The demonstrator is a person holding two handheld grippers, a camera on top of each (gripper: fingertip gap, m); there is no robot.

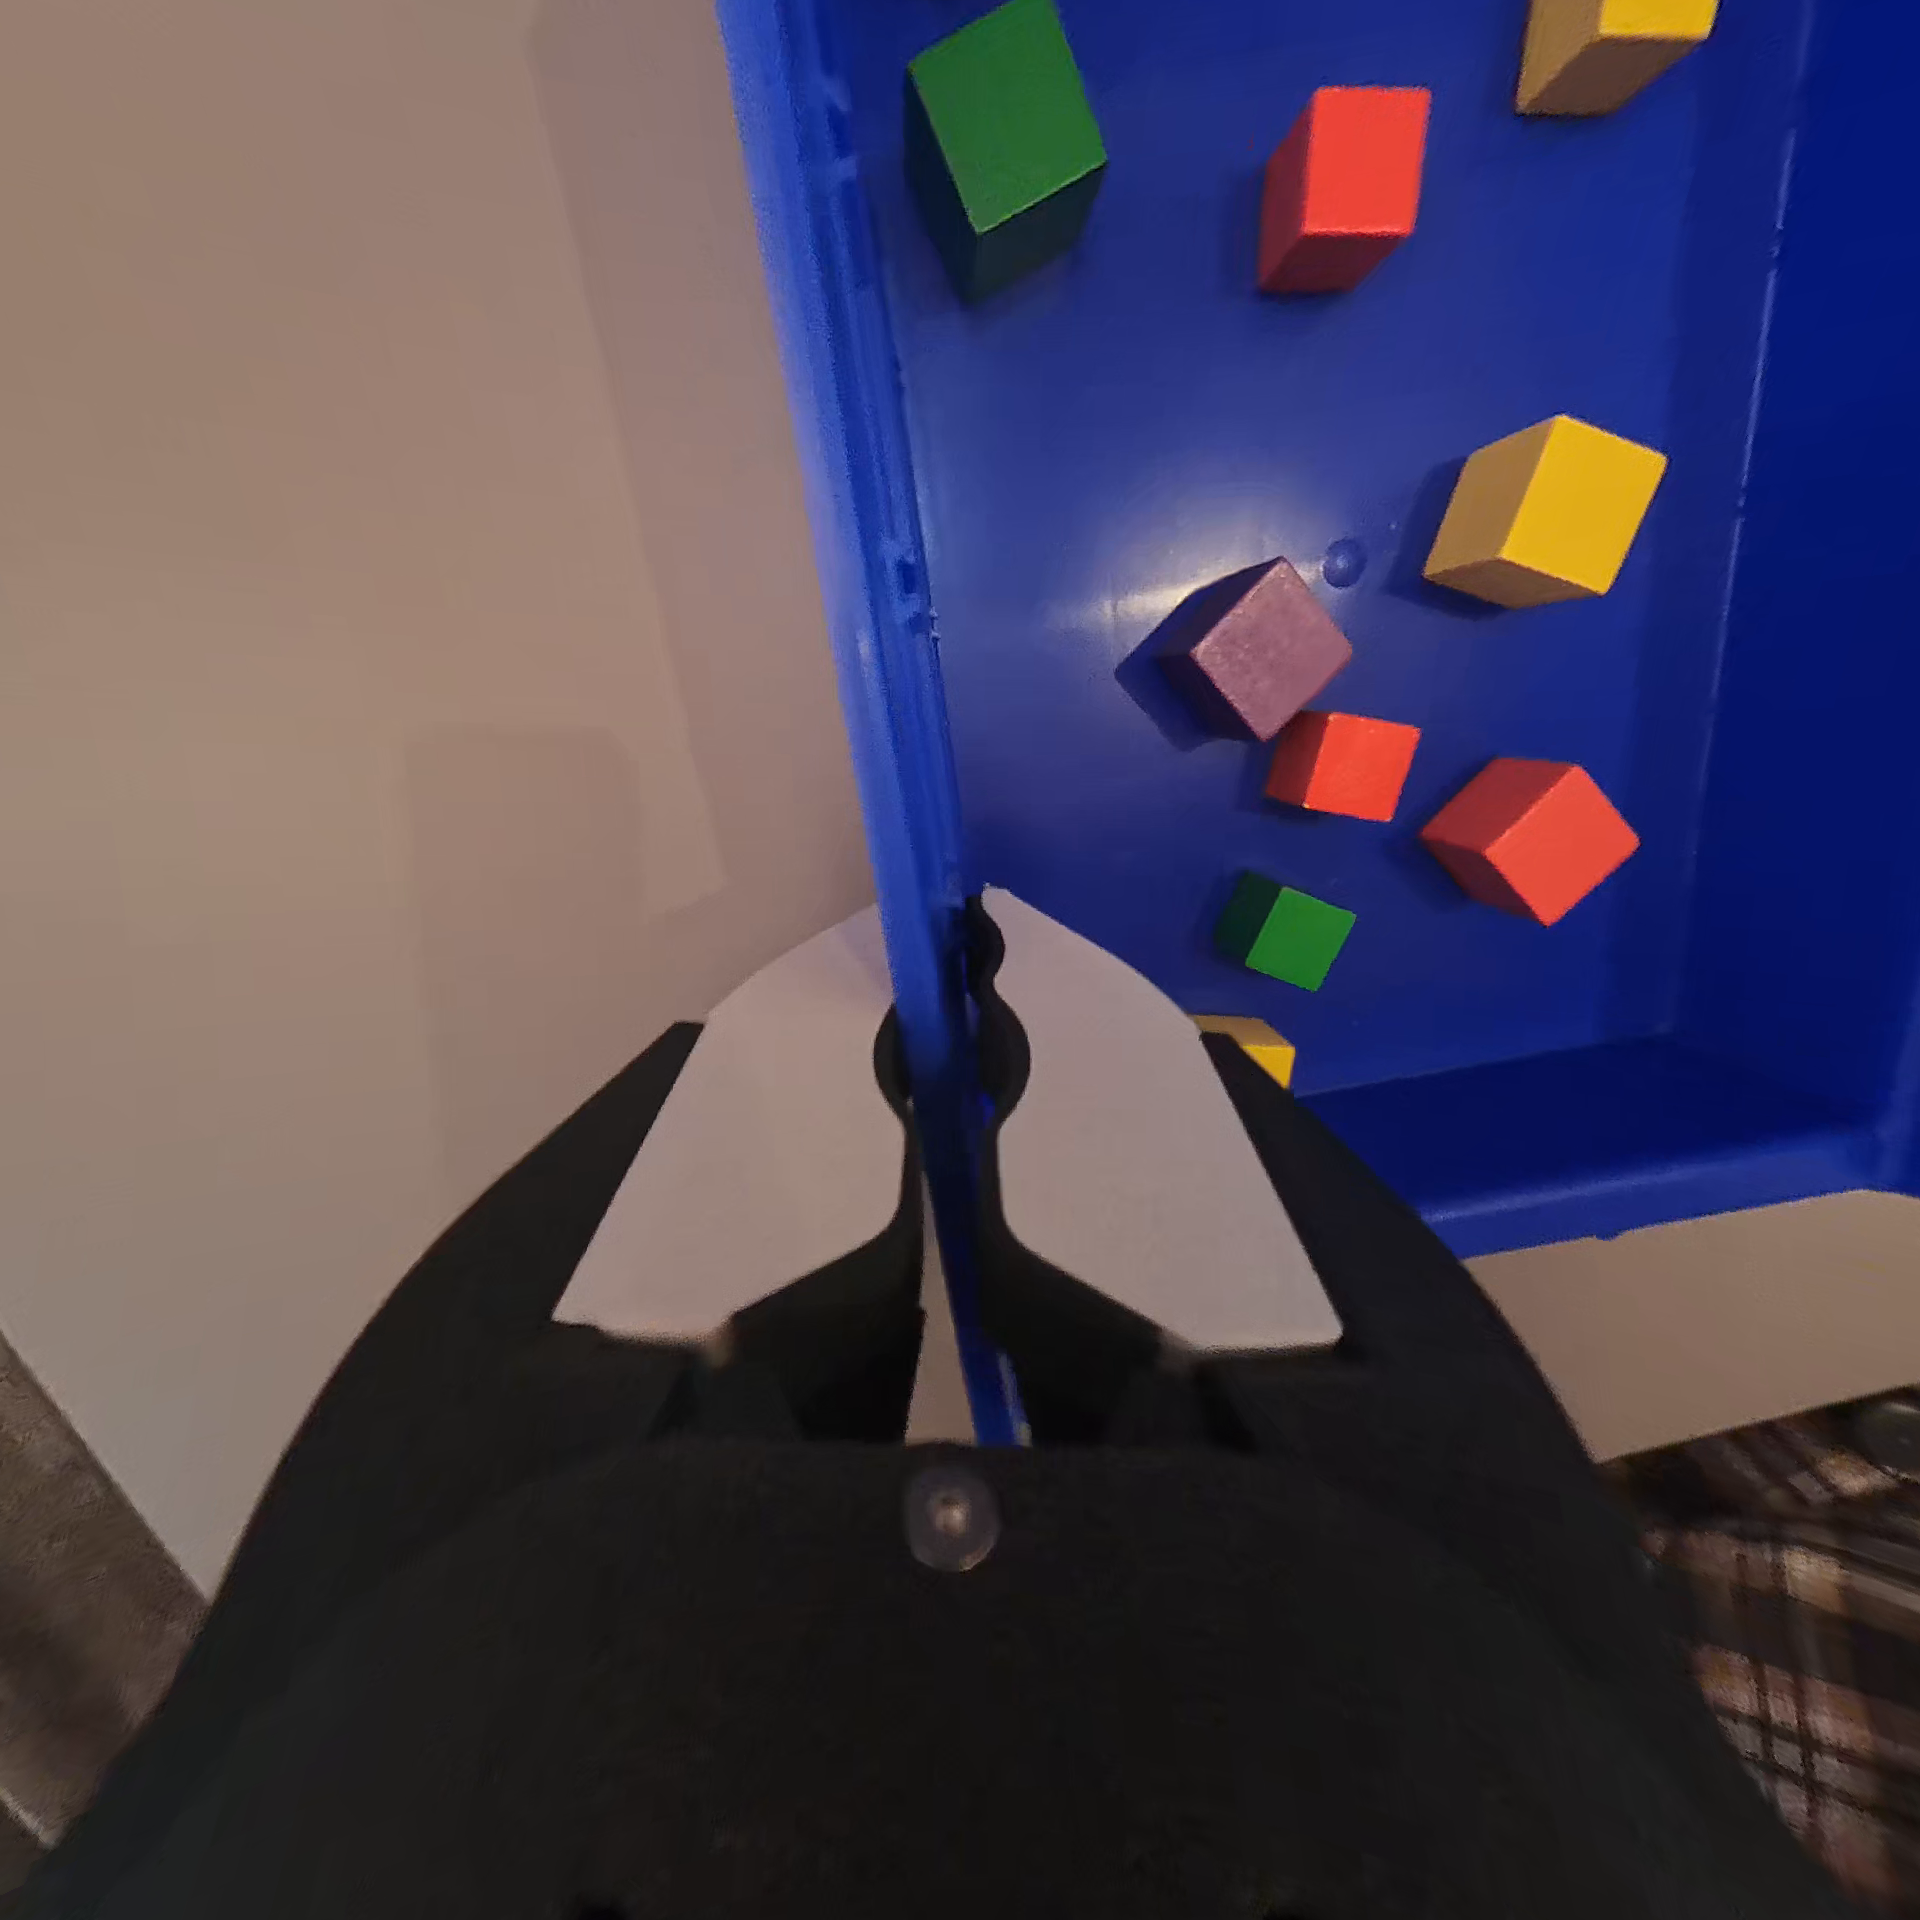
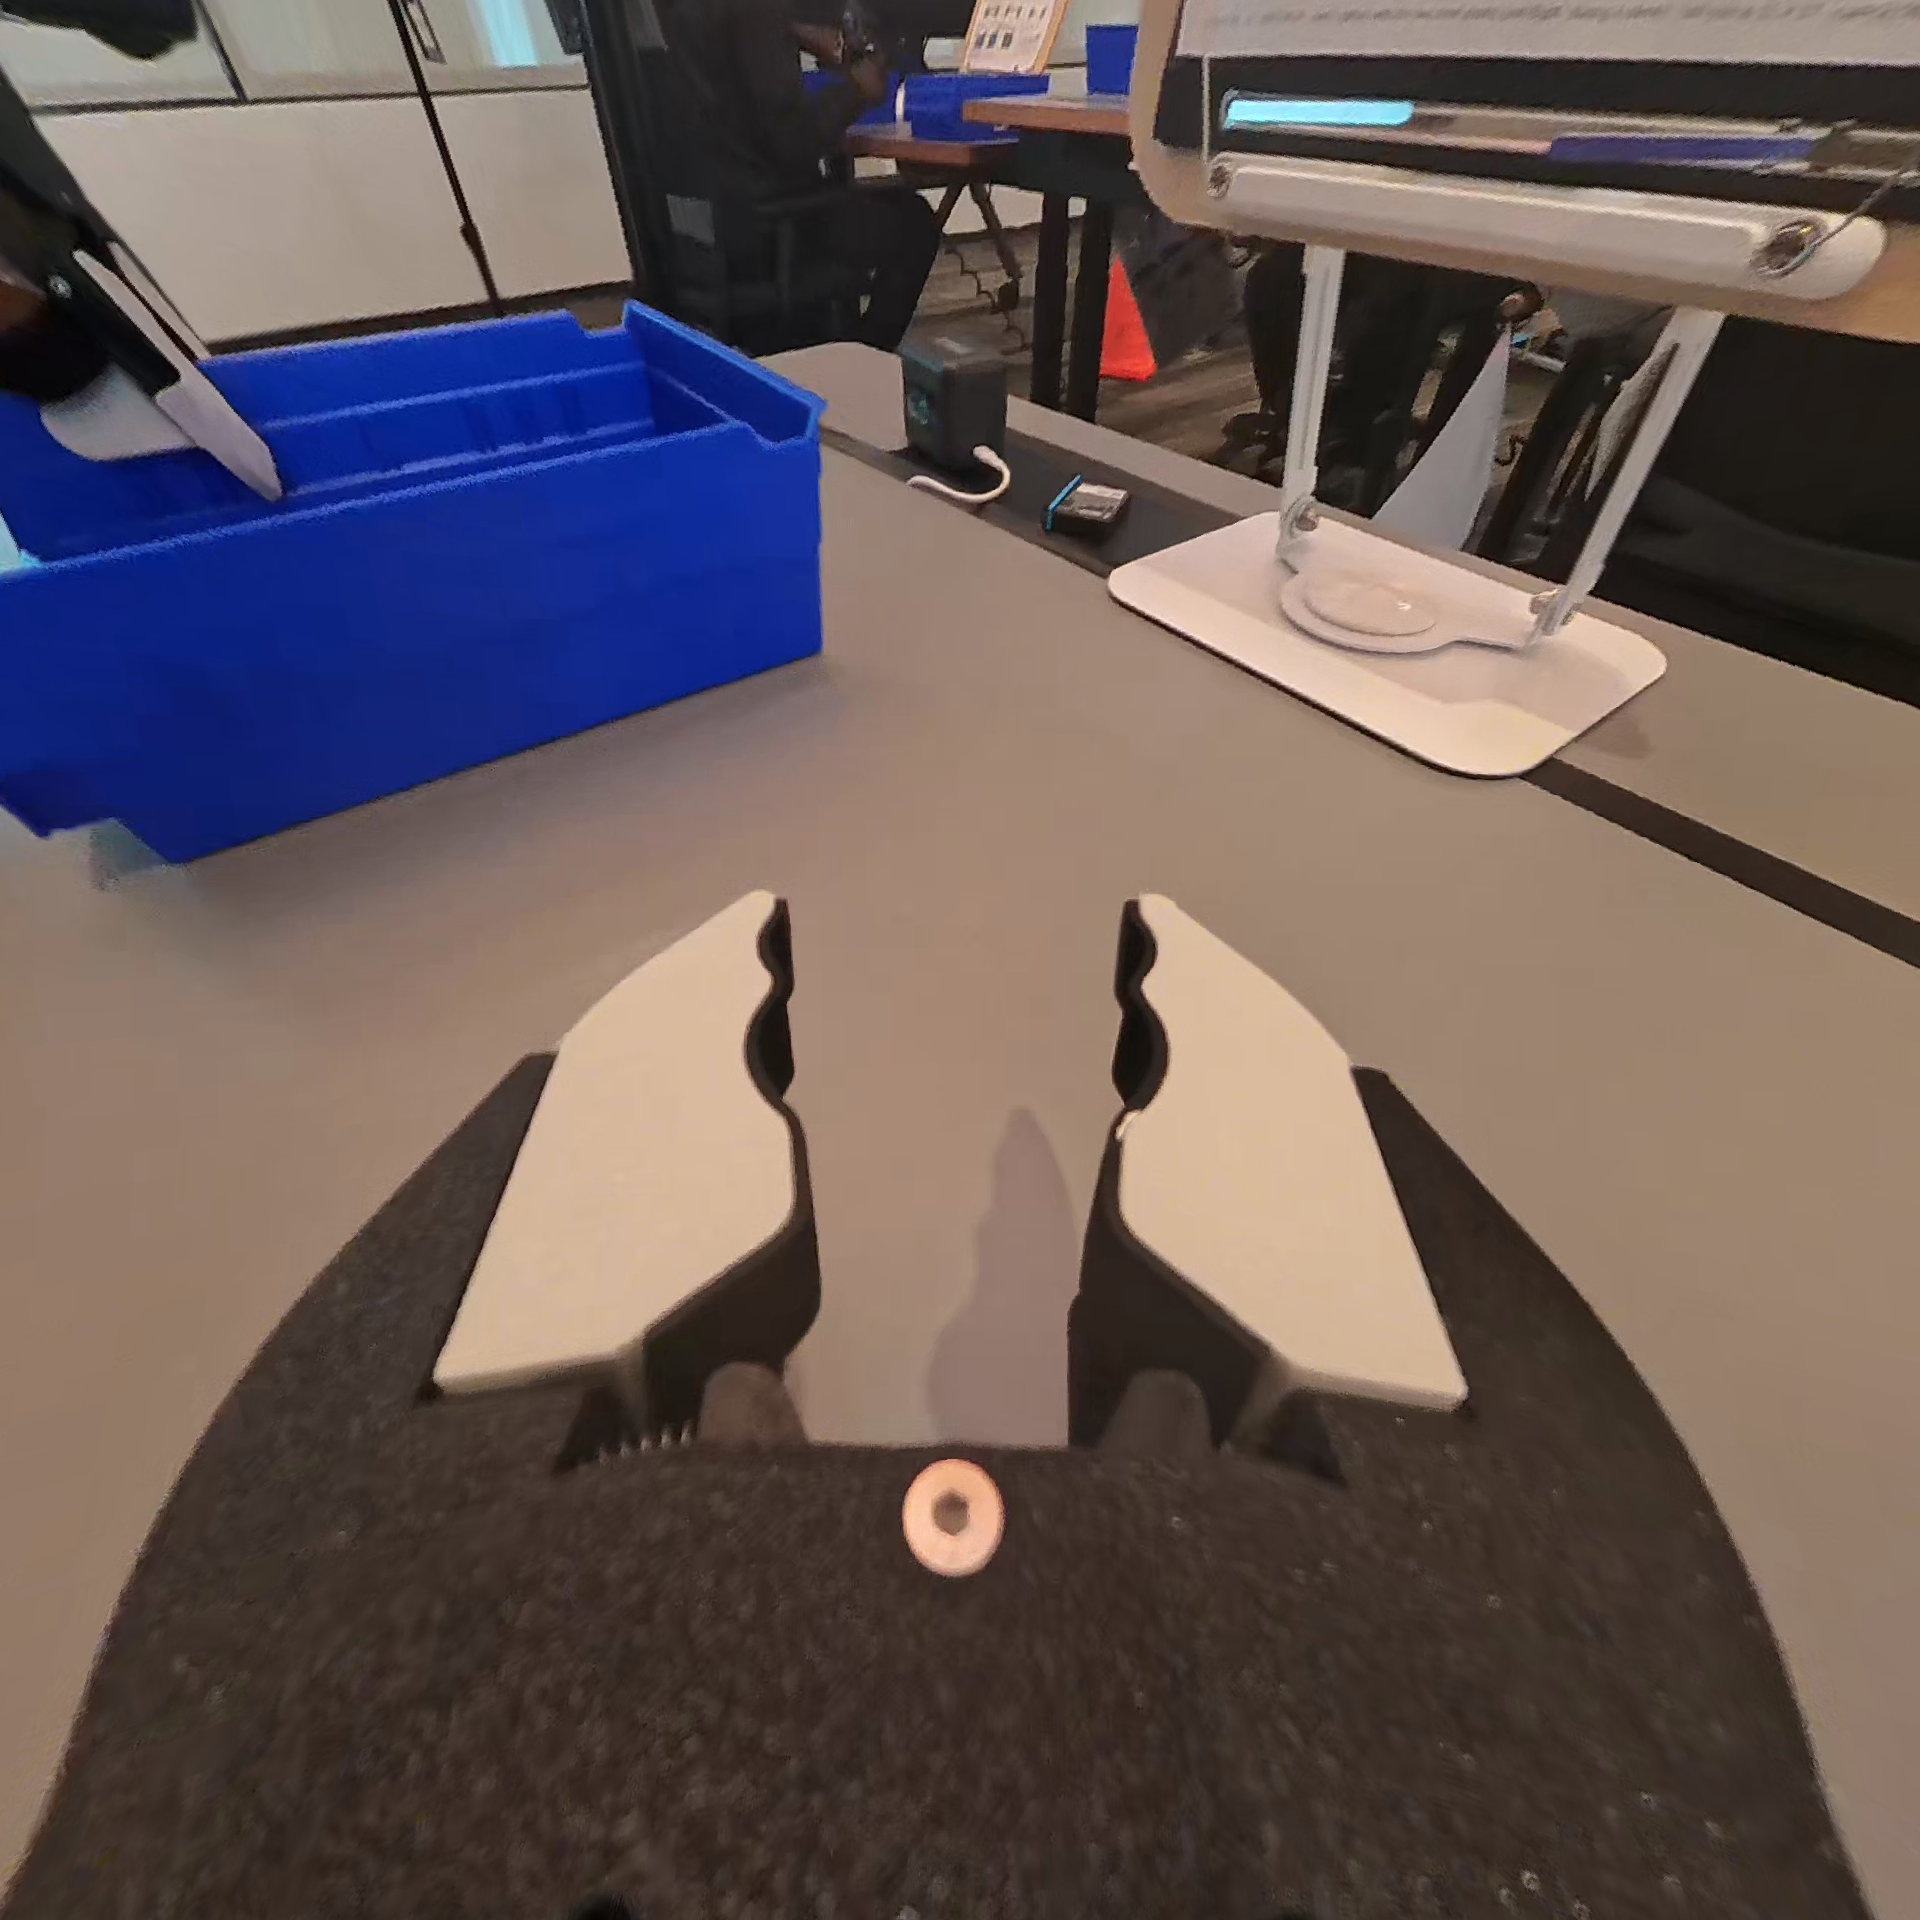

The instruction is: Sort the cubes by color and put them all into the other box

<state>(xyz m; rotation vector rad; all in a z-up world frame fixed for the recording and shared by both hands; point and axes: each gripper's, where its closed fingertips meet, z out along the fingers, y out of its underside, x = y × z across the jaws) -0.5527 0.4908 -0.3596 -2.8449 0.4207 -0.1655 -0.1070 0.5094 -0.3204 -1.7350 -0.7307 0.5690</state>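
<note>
A blue box [image 1: 831, 416] holds several loose cubes: green [image 1: 1003, 125], red [image 1: 1345, 177], yellow [image 1: 1548, 509], purple [image 1: 1262, 649], two more red [image 1: 1532, 836], a small green [image 1: 1288, 930] and a half-hidden yellow [image 1: 1262, 1044]. My left gripper [image 1: 940, 914] is shut on the box's left side wall, one finger inside and one outside. In the right wrist view the box [image 2: 468, 623] stands at the left with the left gripper [image 2: 208, 436] at its rim. My right gripper [image 2: 956, 904] is open and empty, low over the grey table [image 2: 935, 727].
A white stand [image 2: 1382, 644] holding a screen is at the right. A small black device with a white cable [image 2: 951, 400] and a small black item [image 2: 1086, 509] lie behind. The table's near edge and patterned floor [image 1: 1818, 1610] show at the lower right. People sit at far tables.
</note>
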